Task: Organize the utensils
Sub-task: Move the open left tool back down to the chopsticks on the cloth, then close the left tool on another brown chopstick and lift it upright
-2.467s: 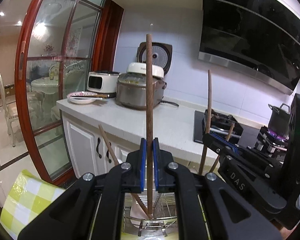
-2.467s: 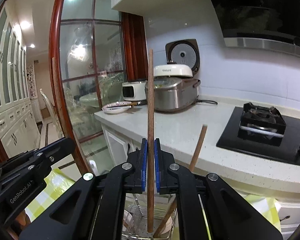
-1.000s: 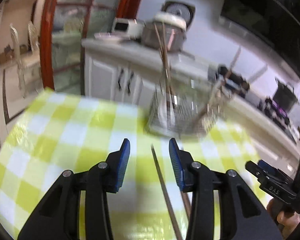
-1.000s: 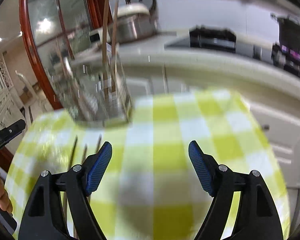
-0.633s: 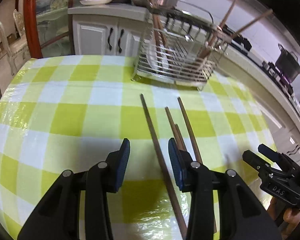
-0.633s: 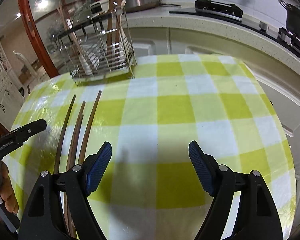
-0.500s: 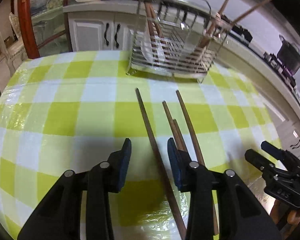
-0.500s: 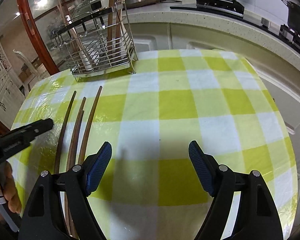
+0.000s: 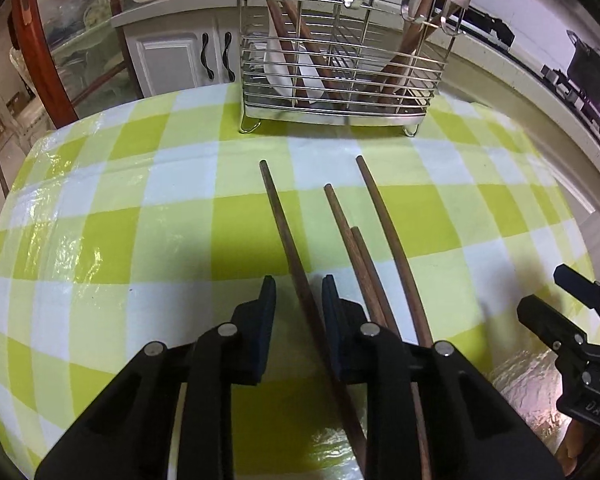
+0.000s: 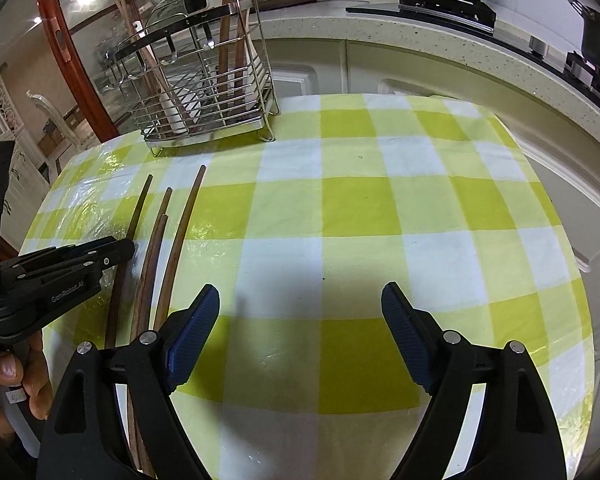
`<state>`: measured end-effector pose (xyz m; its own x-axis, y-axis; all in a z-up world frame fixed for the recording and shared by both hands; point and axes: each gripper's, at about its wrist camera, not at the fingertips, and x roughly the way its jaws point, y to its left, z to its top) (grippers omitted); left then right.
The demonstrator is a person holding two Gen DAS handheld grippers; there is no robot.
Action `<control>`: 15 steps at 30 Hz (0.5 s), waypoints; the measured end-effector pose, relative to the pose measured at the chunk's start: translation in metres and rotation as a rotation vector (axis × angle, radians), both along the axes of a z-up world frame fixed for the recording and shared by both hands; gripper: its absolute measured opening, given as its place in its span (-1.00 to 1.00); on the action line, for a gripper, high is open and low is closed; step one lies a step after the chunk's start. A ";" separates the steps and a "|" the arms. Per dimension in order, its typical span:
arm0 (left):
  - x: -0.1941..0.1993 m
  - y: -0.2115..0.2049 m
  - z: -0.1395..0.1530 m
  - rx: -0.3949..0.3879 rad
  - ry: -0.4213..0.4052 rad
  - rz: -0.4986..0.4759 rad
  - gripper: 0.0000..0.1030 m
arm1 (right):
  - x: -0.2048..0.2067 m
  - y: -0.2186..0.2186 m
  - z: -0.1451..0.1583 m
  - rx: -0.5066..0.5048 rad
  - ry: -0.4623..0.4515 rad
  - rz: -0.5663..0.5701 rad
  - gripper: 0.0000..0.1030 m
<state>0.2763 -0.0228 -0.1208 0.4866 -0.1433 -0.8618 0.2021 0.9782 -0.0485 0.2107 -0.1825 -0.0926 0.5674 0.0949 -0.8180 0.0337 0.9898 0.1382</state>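
Lying on the checked tablecloth (image 9: 100, 208), four wooden chopsticks (image 9: 384, 232) are being cut off below by the left gripper (image 9: 299, 304), its jaws parted around one stick. Only the right view is showing "GenRobot.AI" lettering; the right gripper (image 10: 300, 320) is being held wide apart. More utensils are being kept in the wire rack (image 9: 340, 52).

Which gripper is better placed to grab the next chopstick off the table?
Left. The left gripper already straddles the leftmost chopstick, fingers open. The right gripper hangs open over bare tablecloth.
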 end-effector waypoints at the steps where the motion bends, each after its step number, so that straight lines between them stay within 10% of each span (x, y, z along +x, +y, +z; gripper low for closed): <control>1: 0.000 -0.001 0.000 0.011 0.001 -0.004 -0.55 | 0.001 0.001 0.000 -0.001 0.002 0.001 0.52; 15: -0.014 0.016 -0.001 0.077 -0.012 -0.015 -0.83 | 0.019 0.038 0.001 -0.029 0.026 0.079 0.52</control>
